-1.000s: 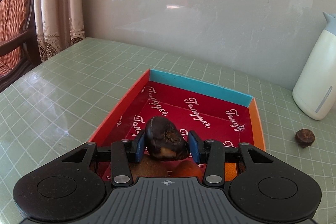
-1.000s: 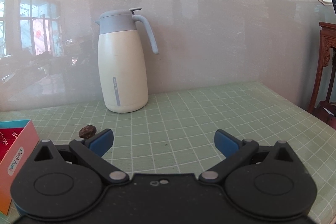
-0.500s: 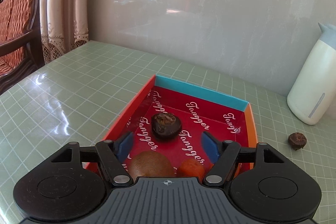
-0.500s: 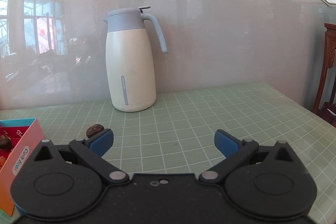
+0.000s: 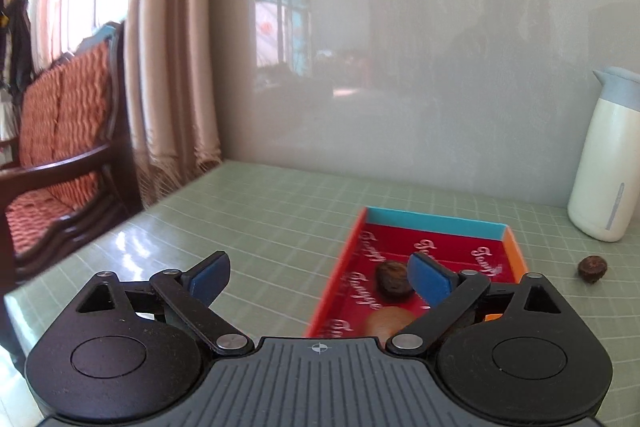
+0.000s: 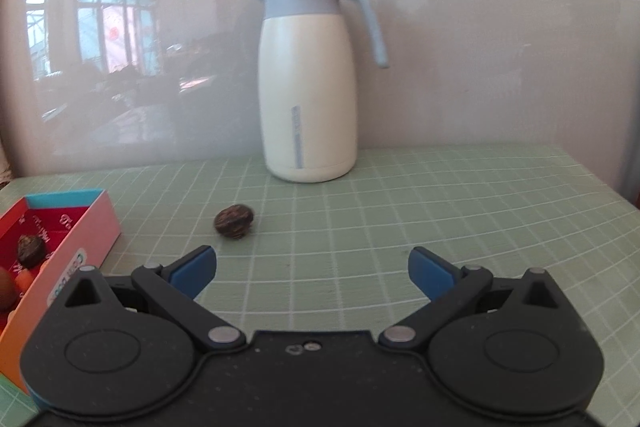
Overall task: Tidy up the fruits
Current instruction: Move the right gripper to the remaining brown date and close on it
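Note:
A red box with a blue far wall lies on the green table. In it lie a dark wrinkled fruit, a brown kiwi and an orange fruit, partly hidden. The box also shows in the right wrist view, with the dark fruit inside. A second dark fruit lies loose on the table, also in the left wrist view. My left gripper is open and empty, left of and behind the box. My right gripper is open and empty, the loose fruit ahead-left of it.
A white jug with a blue-grey lid stands at the back by the wall, also in the left wrist view. A wooden chair with orange cushions and curtains are left of the table. The table's left edge is near.
My left gripper opened, let the dark fruit go into the box, then pulled back and to the left. My right gripper moved closer to the loose fruit.

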